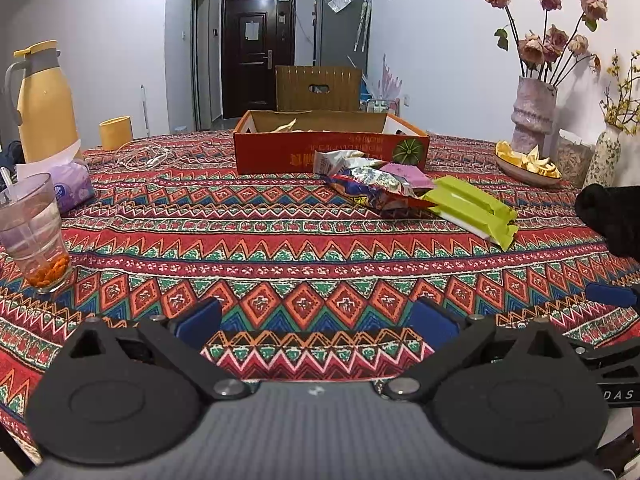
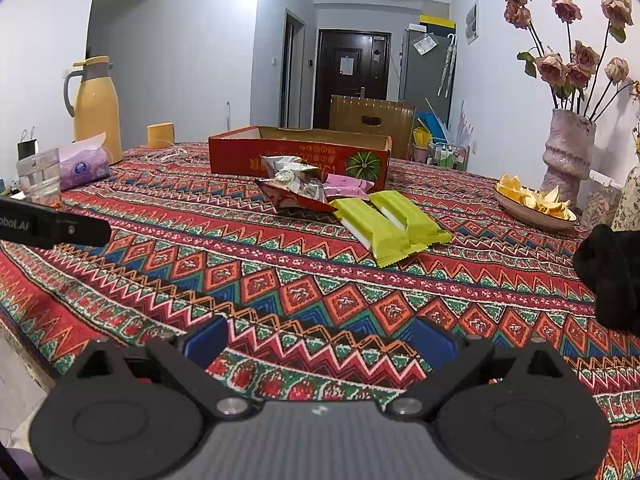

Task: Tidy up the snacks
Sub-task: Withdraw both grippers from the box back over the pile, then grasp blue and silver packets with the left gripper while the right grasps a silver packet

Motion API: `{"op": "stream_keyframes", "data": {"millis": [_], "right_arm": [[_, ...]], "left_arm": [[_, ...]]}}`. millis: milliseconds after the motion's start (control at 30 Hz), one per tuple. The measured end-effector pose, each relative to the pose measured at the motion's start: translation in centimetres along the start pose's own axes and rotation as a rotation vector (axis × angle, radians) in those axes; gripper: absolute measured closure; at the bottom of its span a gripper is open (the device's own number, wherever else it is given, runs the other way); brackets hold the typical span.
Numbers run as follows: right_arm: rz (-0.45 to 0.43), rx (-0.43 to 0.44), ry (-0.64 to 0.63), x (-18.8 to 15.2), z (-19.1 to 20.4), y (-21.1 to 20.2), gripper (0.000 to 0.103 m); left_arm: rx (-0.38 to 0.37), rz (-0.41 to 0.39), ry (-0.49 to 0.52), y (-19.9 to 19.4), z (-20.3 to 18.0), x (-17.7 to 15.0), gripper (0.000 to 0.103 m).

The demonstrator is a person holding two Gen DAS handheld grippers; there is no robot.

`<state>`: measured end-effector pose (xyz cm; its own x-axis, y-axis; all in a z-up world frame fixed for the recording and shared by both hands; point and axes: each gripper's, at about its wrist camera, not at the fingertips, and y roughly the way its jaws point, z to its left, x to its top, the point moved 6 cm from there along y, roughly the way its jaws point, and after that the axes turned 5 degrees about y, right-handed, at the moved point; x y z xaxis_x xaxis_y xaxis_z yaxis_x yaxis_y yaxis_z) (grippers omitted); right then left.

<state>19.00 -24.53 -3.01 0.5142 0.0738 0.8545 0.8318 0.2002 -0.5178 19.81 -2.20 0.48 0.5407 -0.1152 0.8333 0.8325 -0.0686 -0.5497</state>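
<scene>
Reaching for the snack pile is the step in hand, judged from how both tools sit back near the table's front edge with nothing between their fingers. The left gripper (image 1: 316, 322) has its jaws wide apart over bare patterned tablecloth (image 1: 248, 240), and the right gripper (image 2: 320, 338) likewise stands open and empty. The snacks lie in a loose heap just in front of the red cardboard box (image 2: 300, 152): two green wafer packs (image 2: 386, 220) side by side nearest the camera, a crinkly foil bag (image 2: 296, 188) behind them, and a pink packet (image 2: 348, 188) tucked against the box wall. Some wrappers already show inside the box.

The green packs lie closer to the right gripper, so it is probably the better tool for the first pick. Approaching low and along a pack's long axis, then pinching across its narrow width, should keep the slippery film from skating away. The packs overlap slightly, so taking the outer one first would likely avoid dragging both. The dish of orange peel (image 2: 532, 202) and the vase (image 2: 568, 152) stand to the right, well worth steering clear of.
</scene>
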Motion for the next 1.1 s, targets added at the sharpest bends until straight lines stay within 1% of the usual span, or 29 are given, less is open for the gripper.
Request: {"op": "stream_keyframes", "data": {"millis": [300,567,700,767,867,933,967,1000,1033,1100], "right_arm": [[0.029,-0.011,0.04,-0.1,-1.4,1.8,0.005],[0.027,-0.009,0.086,1.9,-3.1,4.4,0.005],[0.021,-0.009,0.102,3.2,-4.1,5.8,0.005],[0.012,-0.012,0.111,3.9,-4.7,6.3,0.005],[-0.001,-0.018,0.128,5.0,-5.7,7.0,0.005],[-0.011,-0.025,0.137,5.5,-6.4,7.4,0.005],[-0.015,-0.031,0.142,5.7,-6.7,7.5,0.005],[-0.016,-0.038,0.149,5.8,-7.1,7.7,0.005],[-0.017,-0.045,0.159,5.9,-7.4,7.9,0.005],[-0.012,-0.045,0.187,5.9,-8.0,8.2,0.005]], "left_arm": [[-0.008,0.044,0.011,2.3,-0.5,0.4,0.0],[-0.03,0.057,0.046,6.0,-1.8,2.9,0.0],[-0.045,0.06,0.059,8.7,-3.1,5.1,0.0],[-0.076,0.051,0.06,9.8,-3.8,6.5,0.0],[-0.136,0.056,0.039,12.4,-5.2,9.3,0.0],[-0.169,0.041,0.036,14.3,-6.2,11.1,0.0],[-0.164,0.038,0.043,15.7,-6.6,12.0,0.0],[-0.14,0.044,0.054,17.1,-7.0,12.7,0.0],[-0.116,0.053,0.061,18.4,-7.2,13.2,0.0],[-0.095,0.083,0.052,21.3,-7.6,13.9,0.0]]}}
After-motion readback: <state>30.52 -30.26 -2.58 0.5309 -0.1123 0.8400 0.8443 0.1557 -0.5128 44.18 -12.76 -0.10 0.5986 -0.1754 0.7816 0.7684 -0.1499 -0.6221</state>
